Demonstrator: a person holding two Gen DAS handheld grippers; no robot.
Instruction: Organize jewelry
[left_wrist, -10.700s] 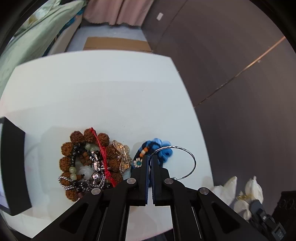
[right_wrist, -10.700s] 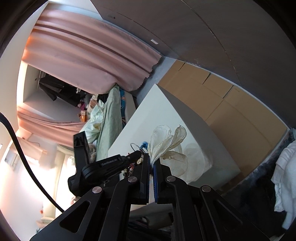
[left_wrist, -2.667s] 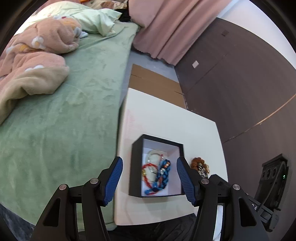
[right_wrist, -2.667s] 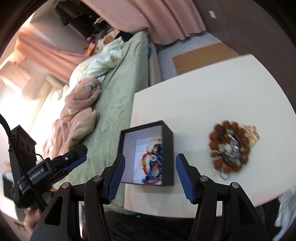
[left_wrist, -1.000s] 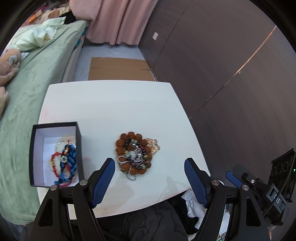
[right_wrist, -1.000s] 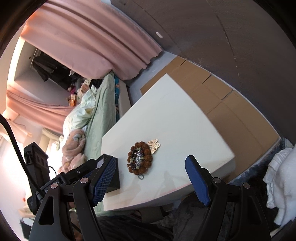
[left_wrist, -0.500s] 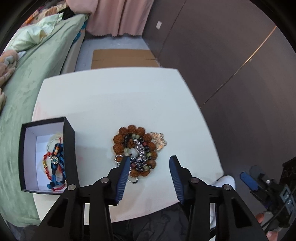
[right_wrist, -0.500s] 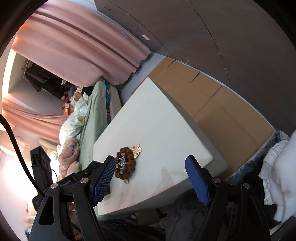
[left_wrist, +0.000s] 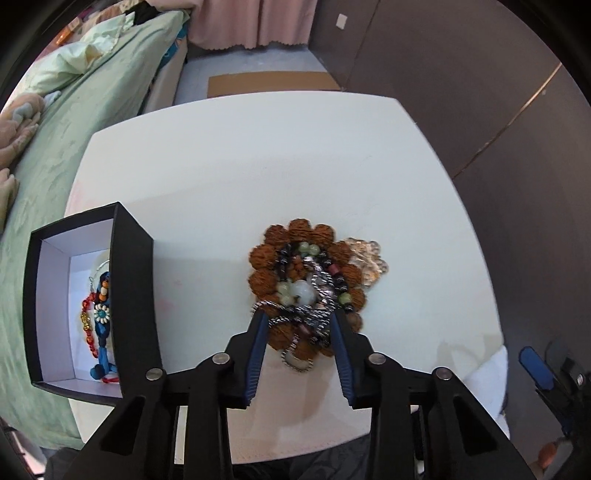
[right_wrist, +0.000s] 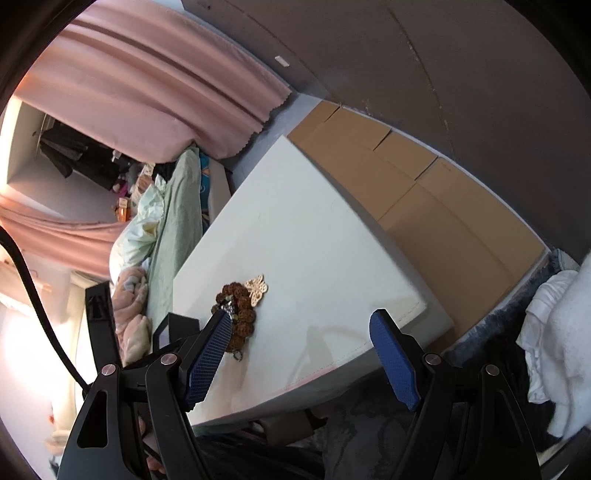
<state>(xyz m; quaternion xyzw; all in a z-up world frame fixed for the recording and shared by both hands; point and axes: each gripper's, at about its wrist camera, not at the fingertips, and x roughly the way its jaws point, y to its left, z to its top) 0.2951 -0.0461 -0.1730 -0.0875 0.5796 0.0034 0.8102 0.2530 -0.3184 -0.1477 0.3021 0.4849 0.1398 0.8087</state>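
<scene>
While the left gripper (left_wrist: 297, 314) hangs low over the pile of jewelry (left_wrist: 308, 291), its two fingers are apart, one on each side of the near end of the pile. A silver chain (left_wrist: 299, 317) lies right between the blue pads (left_wrist: 256, 354), with a small metal loop at its near tip. Nothing is held yet.

The pile sits near the middle of the white surface (left_wrist: 258, 147), a bit toward the near edge. It is a ring of big brown beads (left_wrist: 295, 230) with green beads, a white stone and dark beads heaped inside. A gold piece (left_wrist: 365, 260) touches the pile on its right side.

A black box (left_wrist: 135, 295) stands at the left edge of the surface, close to the near left corner. A blue and red bracelet (left_wrist: 100, 314) already lies inside it.

The right gripper (right_wrist: 301, 332) is wide apart too and holds nothing. It hangs off the near right corner of the surface, well away from the pile, so the left one is much nearer.

I think the next move is for the left gripper to go a little lower and close on the chain. The chain is tangled with the beads, so other pieces might come up with it. Then it has to go left to the box.
</scene>
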